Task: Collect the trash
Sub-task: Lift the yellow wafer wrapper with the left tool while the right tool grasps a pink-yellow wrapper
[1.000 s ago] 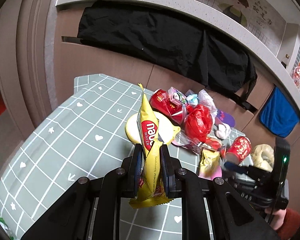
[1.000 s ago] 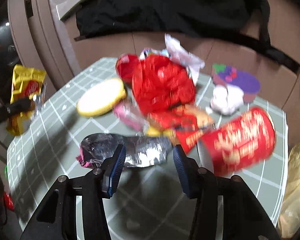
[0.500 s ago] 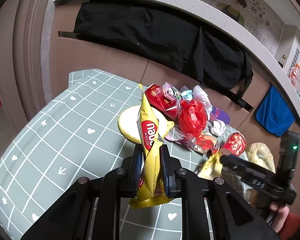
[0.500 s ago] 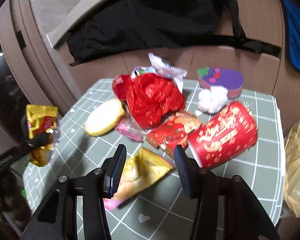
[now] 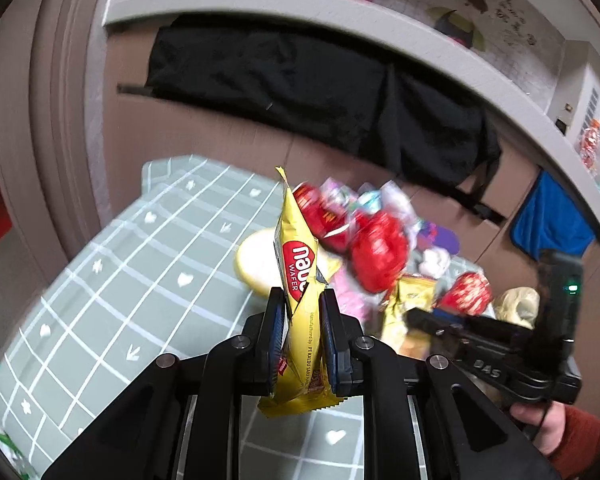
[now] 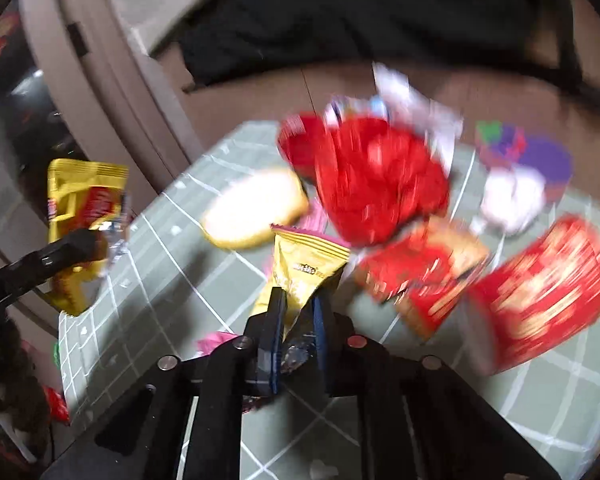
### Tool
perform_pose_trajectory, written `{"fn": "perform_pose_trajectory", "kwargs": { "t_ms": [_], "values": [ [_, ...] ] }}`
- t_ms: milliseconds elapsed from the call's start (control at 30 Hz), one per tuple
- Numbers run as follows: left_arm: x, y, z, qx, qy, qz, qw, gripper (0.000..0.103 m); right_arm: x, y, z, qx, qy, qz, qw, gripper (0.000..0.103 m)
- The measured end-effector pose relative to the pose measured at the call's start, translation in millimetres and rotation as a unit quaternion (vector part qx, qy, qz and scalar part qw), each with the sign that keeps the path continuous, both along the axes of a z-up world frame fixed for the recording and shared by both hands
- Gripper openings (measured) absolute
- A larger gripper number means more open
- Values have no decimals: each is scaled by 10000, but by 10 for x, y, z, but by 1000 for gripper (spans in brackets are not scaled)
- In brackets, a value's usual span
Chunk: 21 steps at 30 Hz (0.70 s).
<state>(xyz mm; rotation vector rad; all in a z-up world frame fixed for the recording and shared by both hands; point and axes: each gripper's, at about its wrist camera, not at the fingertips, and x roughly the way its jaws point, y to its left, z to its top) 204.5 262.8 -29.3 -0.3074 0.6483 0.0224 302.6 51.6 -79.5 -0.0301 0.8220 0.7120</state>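
Two grippers each pinch a wrapper above the grey-green checked tablecloth (image 5: 148,280). Left gripper (image 5: 302,336) is clamped on an upright yellow foil wafer packet (image 5: 298,280). Right gripper (image 6: 298,344) has just closed, its jaws gripping a gold snack pouch (image 6: 306,268), apparently lifted clear beside the blurred red crumpled bag (image 6: 376,184).

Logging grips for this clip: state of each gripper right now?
Left gripper: shut on the wafer pack.
Right gripper: jaws just closed, shut on the gold packet.
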Motion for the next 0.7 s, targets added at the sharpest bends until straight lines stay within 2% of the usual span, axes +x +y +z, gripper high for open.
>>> {"fn": "perform_pose_trajectory", "kwargs": {
  "t_ms": [67,267,367,467,500,533,567,700],
  "values": [
    [25,-168,218,156,-215,-127,9996,19,-64,-171,285,120,-301,-21,9995,7],
    [104,-793,802,662,-994,-406,9920,19,-203,-775,1045,323,-1262,-301,9910,7],
    [171,-996,935,527,-1166,-515,9904,19,-169,-1071,1205,356,-1359,-336,9895,7],
    [223,-1062,890,366,-1058,-538,9923,19,-183,-1224,1104,444,-1100,-79,9929,12],
    [229,-1070,846,356,-990,-546,9930,19,-205,-1247,1026,418,-1015,-1,9940,22],
    [233,-1067,793,346,-899,-563,9938,19,-251,-1243,955,400,-939,68,9948,37],
    [232,-1053,739,329,-814,-581,9944,19,-282,-1238,874,410,-850,123,9955,42],
    [166,-949,561,312,-599,-480,9966,19,-355,-1068,330,464,-61,187,9987,44]
  ]
}}
